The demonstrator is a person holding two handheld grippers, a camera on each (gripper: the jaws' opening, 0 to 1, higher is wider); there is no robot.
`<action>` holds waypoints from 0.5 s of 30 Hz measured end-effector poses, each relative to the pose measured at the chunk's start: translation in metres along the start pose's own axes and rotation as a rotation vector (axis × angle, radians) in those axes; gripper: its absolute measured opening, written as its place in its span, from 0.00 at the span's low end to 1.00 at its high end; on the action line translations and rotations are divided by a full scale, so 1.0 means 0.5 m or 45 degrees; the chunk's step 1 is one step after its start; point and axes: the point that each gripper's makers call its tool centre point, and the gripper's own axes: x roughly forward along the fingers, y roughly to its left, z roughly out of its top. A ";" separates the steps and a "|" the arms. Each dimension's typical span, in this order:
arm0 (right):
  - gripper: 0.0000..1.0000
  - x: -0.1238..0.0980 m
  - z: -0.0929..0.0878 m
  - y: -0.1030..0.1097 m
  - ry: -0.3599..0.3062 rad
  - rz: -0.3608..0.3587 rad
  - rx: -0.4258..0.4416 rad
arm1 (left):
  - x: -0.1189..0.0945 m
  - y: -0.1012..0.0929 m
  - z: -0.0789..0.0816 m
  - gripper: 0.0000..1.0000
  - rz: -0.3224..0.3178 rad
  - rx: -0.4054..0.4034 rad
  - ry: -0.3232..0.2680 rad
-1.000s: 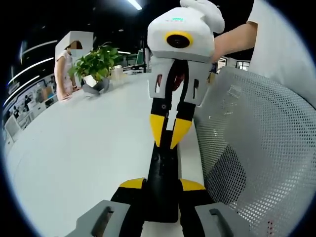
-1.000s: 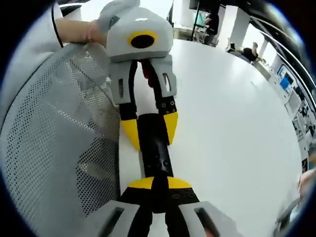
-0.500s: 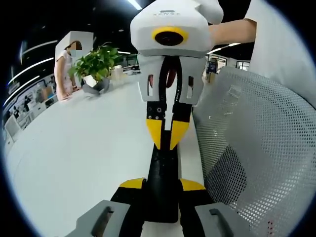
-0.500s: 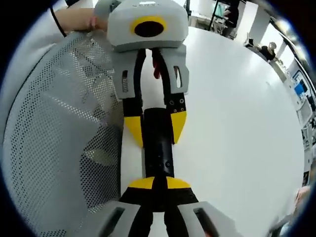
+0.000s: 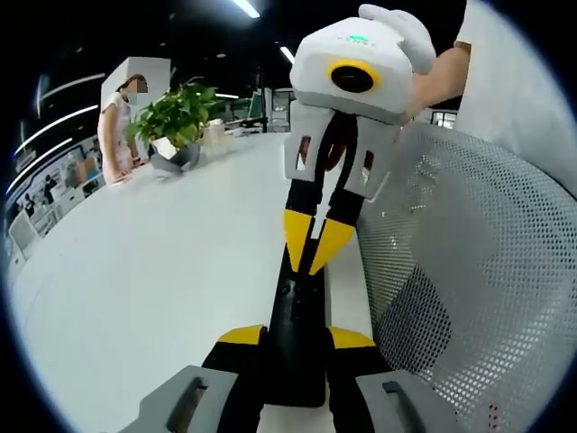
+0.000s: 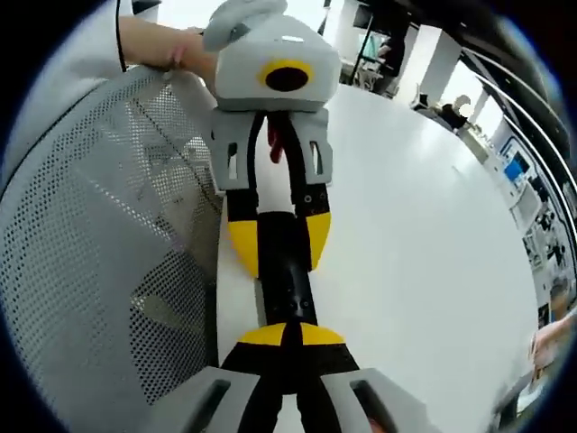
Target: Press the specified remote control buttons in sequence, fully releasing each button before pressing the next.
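While the left tongs [image 5: 297, 347] clamp the remote [image 5: 297, 325], the closed right tongs [image 5: 315, 254] touch its top.

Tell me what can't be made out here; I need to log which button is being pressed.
Button labels: left gripper view, remote too dark and foreshortened.
Pressed spot: left gripper view, covered by the right hand-held gripper.
Remote's near end: right gripper view, under that gripper's shut jaws.
Remote's far end: right gripper view, clamped by the left hand-held gripper.
Contact or release: unclear in both views.
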 end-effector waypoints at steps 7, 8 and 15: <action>0.00 0.003 0.002 -0.001 -0.008 0.033 -0.126 | 0.000 0.000 0.000 0.25 -0.001 0.001 0.000; 0.00 0.003 0.001 -0.001 -0.013 0.041 -0.135 | 0.000 0.000 0.000 0.25 -0.001 0.001 -0.001; 0.00 0.004 0.001 -0.003 0.020 0.137 0.004 | 0.000 0.000 0.000 0.25 -0.001 0.000 -0.003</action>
